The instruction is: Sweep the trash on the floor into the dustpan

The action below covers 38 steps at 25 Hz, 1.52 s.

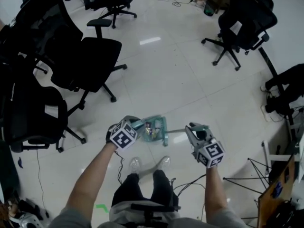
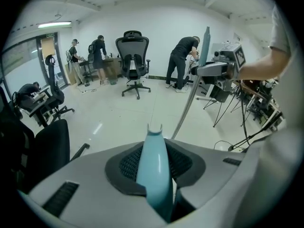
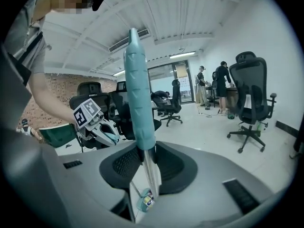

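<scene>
Looking down, the head view alone shows the green dustpan (image 1: 156, 129) near the person's shoes (image 1: 135, 164), with trash (image 1: 148, 126) lying in it. The left gripper (image 1: 133, 124) grips its pale-blue handle (image 2: 154, 170) (plain only in the left gripper view). The right gripper (image 1: 195, 130) is clenched on the broom's teal grip (image 3: 138, 103), its metal pole (image 2: 189, 101) slanting upward in the left gripper view

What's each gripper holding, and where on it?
Left gripper: dustpan, by its pale-blue handle. Right gripper: broom, at the lower end of its teal grip.
</scene>
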Motion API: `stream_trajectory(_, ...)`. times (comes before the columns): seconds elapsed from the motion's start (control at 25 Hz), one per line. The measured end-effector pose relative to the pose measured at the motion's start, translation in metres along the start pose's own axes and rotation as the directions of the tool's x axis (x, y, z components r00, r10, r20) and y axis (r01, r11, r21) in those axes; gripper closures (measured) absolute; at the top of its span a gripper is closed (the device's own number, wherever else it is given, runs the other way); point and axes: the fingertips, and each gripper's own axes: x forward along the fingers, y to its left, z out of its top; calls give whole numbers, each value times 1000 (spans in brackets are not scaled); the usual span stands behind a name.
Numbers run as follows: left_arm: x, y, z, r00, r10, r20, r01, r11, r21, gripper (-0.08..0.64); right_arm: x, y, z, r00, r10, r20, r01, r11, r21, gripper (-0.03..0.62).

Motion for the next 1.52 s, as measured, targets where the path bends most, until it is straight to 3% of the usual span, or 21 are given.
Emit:
stream_trajectory(0.32,-5,4,-52,999,20,42,-20,1000,-9,448,-11,34,-11,994,-102,-30,102,995,11,500)
stream_trajectory(0.6,-10,9,-63,997,40,64,-40,999,11,447,-16,45,-19,986,-165,-39,165,986,4,500)
stream_trajectory(1.52,-10,11,-65,998,26,66,-27,1000,5,448,-11,77,-10,987,-154,-48,153,988,-12,500)
